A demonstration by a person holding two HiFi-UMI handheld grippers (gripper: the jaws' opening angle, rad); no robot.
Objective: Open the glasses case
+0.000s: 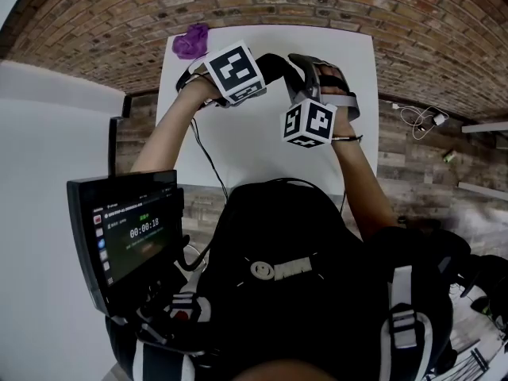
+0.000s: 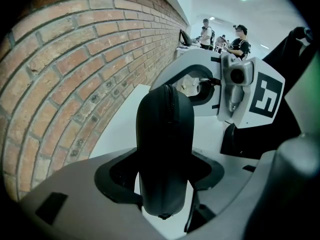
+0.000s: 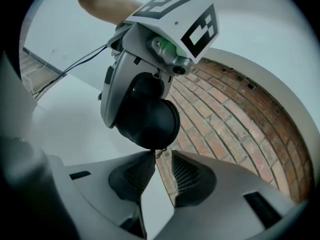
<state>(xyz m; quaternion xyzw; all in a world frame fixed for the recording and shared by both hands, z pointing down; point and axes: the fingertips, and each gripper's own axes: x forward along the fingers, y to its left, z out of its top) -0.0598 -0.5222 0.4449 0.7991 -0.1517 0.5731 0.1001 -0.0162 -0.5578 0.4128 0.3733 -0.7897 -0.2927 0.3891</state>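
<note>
On my feed the glasses case (image 2: 165, 134) was matt black all over, its zip seam the same black. The left tongs (image 2: 165, 184) were pale grey with black pads. The right tongs (image 3: 161, 156) matched, their black pads showing a fine mesh pattern. The marker cube (image 1: 236, 71) was white with bold black square patterns. The counter (image 1: 262, 149) was plain white, the cloth (image 1: 191, 40) was purple, and the wall (image 2: 65, 74) was red-brown brick crossed by pale mortar lines.

Black zippered glasses case (image 2: 165, 149), closed, held aloft
</note>
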